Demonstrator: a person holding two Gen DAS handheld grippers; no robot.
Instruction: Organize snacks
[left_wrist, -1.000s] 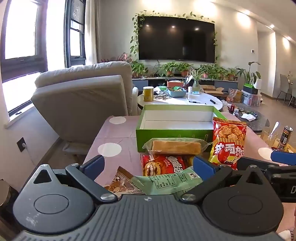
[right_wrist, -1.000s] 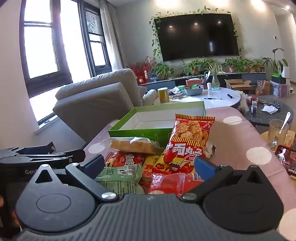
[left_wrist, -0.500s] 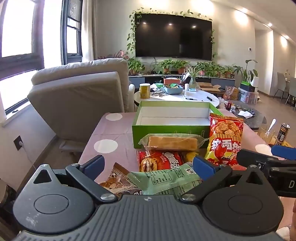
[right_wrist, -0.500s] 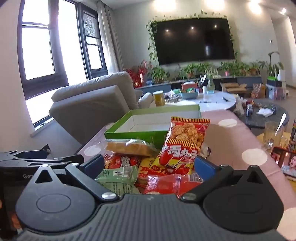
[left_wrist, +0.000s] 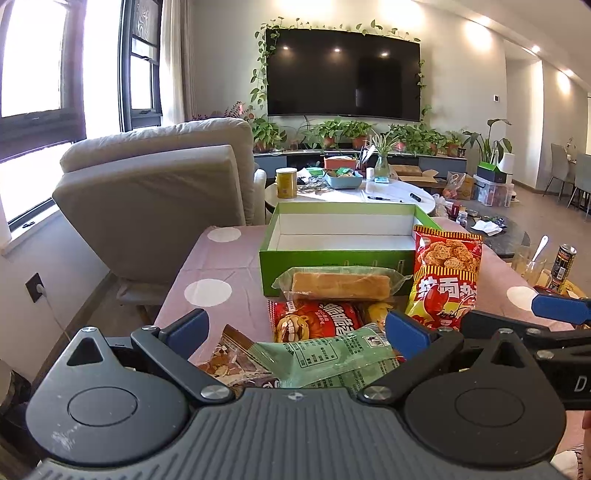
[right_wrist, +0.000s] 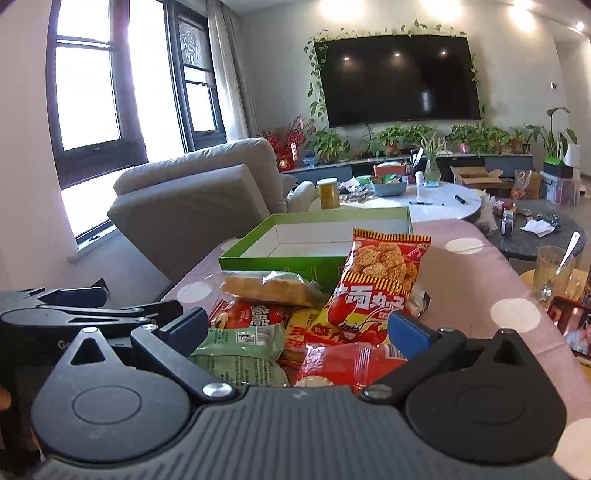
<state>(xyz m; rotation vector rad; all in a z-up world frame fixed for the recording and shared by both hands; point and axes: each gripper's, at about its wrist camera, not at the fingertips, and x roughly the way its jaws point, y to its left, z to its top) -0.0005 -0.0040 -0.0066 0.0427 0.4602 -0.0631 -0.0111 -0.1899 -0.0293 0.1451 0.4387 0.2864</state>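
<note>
Snacks lie heaped on a pink tablecloth (left_wrist: 221, 258) with white dots, just in front of the green box (left_wrist: 332, 258), which stands open with a bare white inside. Against the box's front wall leans the tallest pack, a red and yellow crisp bag (left_wrist: 445, 277) printed with fried pieces and a crayfish, standing upright at the box's right corner. Left of it, touching the same wall, a bread loaf in clear wrap (left_wrist: 341, 283) lies flat on the heap. Nearer than the loaf rests a red packet (left_wrist: 314, 319), then a pale green packet (left_wrist: 332, 356), and at the green packet's left a brown-printed wrapper (left_wrist: 229, 356).

Only the right wrist view shows a red see-through packet (right_wrist: 347, 363) at the near edge of the heap, and a small yellow pack (right_wrist: 303, 328) beneath the crisp bag.

The left gripper (left_wrist: 295, 328) hovers over the near packets with its blue fingers (left_wrist: 186, 326) spread wide, pinching nothing. The right gripper (right_wrist: 295, 326) is likewise spread, empty, above the heap.
</note>
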